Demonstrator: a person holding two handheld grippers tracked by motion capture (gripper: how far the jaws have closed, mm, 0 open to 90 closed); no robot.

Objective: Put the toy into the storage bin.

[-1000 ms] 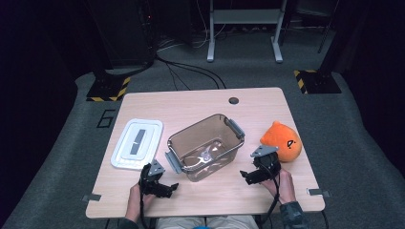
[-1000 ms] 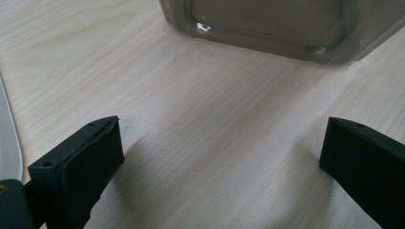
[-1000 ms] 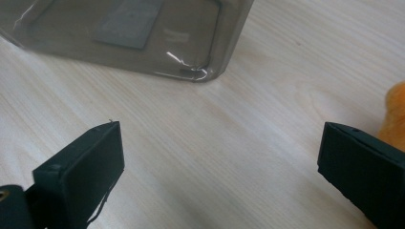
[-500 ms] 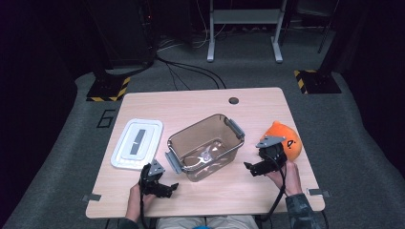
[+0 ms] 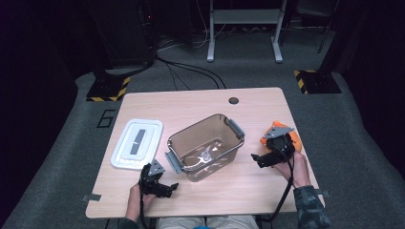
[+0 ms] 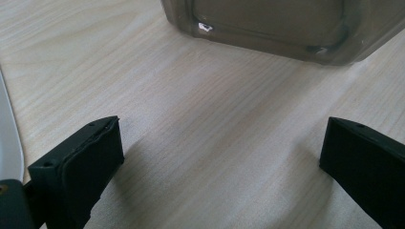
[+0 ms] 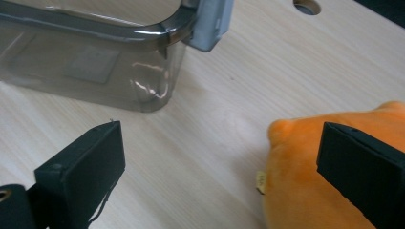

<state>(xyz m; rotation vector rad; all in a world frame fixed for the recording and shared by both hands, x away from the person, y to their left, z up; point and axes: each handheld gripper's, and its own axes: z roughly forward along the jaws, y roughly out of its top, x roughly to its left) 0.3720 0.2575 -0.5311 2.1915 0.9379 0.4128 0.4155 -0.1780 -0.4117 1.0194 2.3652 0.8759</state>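
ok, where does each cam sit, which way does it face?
High view: above the person's side, looking forward and down on the table; forearms, left gripper, right gripper.
Left gripper view: on the left gripper, low, facing the bin; open jaws.
Right gripper view: on the right gripper, facing bin and plush; open jaws.
Shared: bin, all three.

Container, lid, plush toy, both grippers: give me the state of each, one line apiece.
Clear container: upright, uncovered, latch flaps out.
White lid: off, flat on the table, left of the container.
Orange plush toy: on the table, ungripped.
Left gripper: jaws open, nothing between them.
Right gripper: jaws open, one over the toy.
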